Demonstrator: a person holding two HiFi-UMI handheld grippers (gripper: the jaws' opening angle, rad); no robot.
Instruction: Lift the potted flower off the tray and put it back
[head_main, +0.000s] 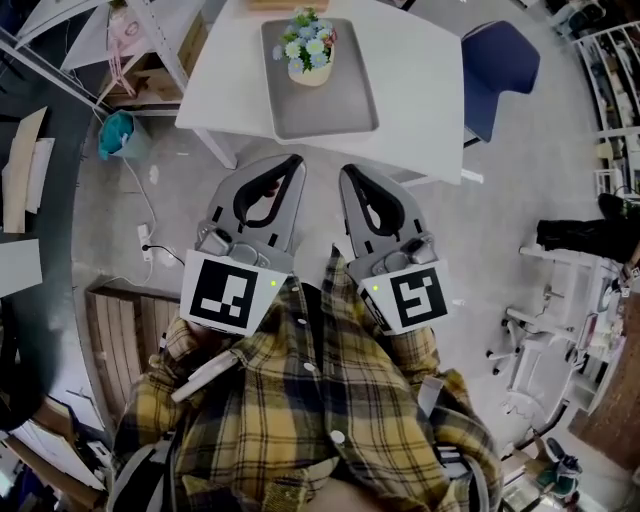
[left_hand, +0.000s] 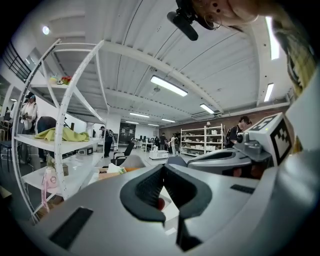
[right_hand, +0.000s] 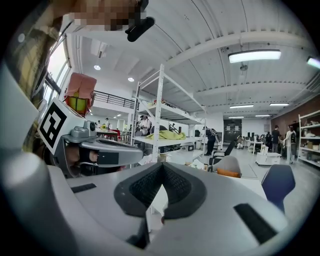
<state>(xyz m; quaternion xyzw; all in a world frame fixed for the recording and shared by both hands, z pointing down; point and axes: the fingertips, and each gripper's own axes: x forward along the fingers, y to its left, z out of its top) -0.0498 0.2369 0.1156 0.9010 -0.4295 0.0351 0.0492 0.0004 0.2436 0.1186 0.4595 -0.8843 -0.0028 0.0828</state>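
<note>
Left claw (head_main: 291, 163) and right claw (head_main: 350, 174) both pressed together, empty, side by side short of the table (head_main: 420, 90). Potted flower (head_main: 309, 49) upright on the tray (head_main: 325, 110).

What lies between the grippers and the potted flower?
Head view: between left gripper, right gripper and potted flower lie only the white table's near edge and the grey tray's bare front half.

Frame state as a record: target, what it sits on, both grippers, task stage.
target: potted flower, upright on grey tray
support: white table; blue chair beside it
left gripper: jaws together, nothing between them
right gripper: jaws together, nothing between them
gripper position: side by side, tips by the table's near edge, apart from the tray
task stage: flower not yet touched
</note>
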